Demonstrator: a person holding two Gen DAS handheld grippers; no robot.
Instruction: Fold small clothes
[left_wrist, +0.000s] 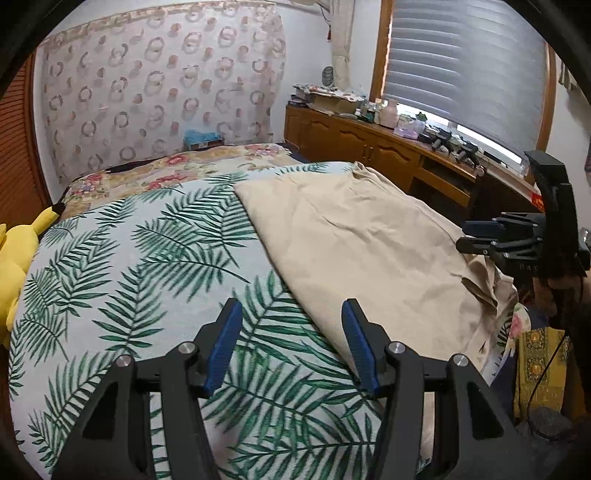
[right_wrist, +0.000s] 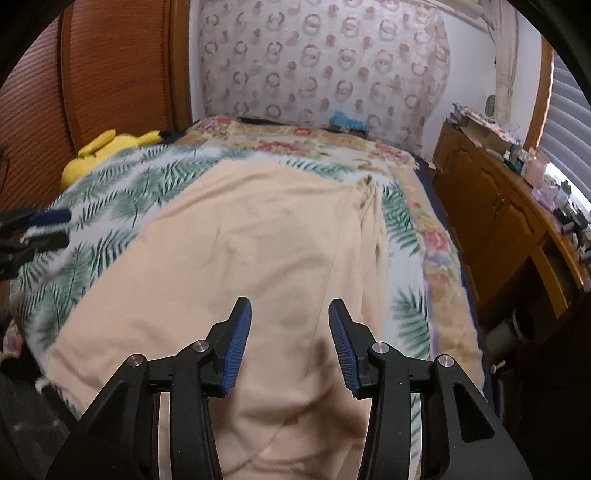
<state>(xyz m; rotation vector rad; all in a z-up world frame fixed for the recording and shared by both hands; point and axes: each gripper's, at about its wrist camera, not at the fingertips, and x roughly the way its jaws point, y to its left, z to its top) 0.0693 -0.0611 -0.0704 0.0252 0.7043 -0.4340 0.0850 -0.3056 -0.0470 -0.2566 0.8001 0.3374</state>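
A beige garment (right_wrist: 258, 240) is lying spread flat on the bed (left_wrist: 110, 258), over the palm-leaf bedspread (left_wrist: 147, 240), and both grippers are hovering over it with nothing in their grasp.

The left gripper (left_wrist: 291, 343) is sitting with its blue fingers (left_wrist: 223, 343) standing apart. Between them only leaf-print cover is showing; the garment's near left edge is running just beside the right-hand finger and passing under it, so the cloth is lying mostly off to the right of this gripper.

The right gripper (right_wrist: 290, 343) is hanging directly above the garment, fingers (right_wrist: 236, 347) apart as well, with bare beige cloth filling the gap between them. The pads are not pinching any fold; whether the tips are brushing the fabric is hard to tell. A seam is running up the cloth from between the fingers toward the collar (right_wrist: 365, 184) at the far end.

In the left wrist view the right gripper (left_wrist: 469, 236) is showing at the right edge, over the garment's crumpled near corner. A yellow plush toy (left_wrist: 14, 266) is resting at the bed's left side, well apart from the garment.
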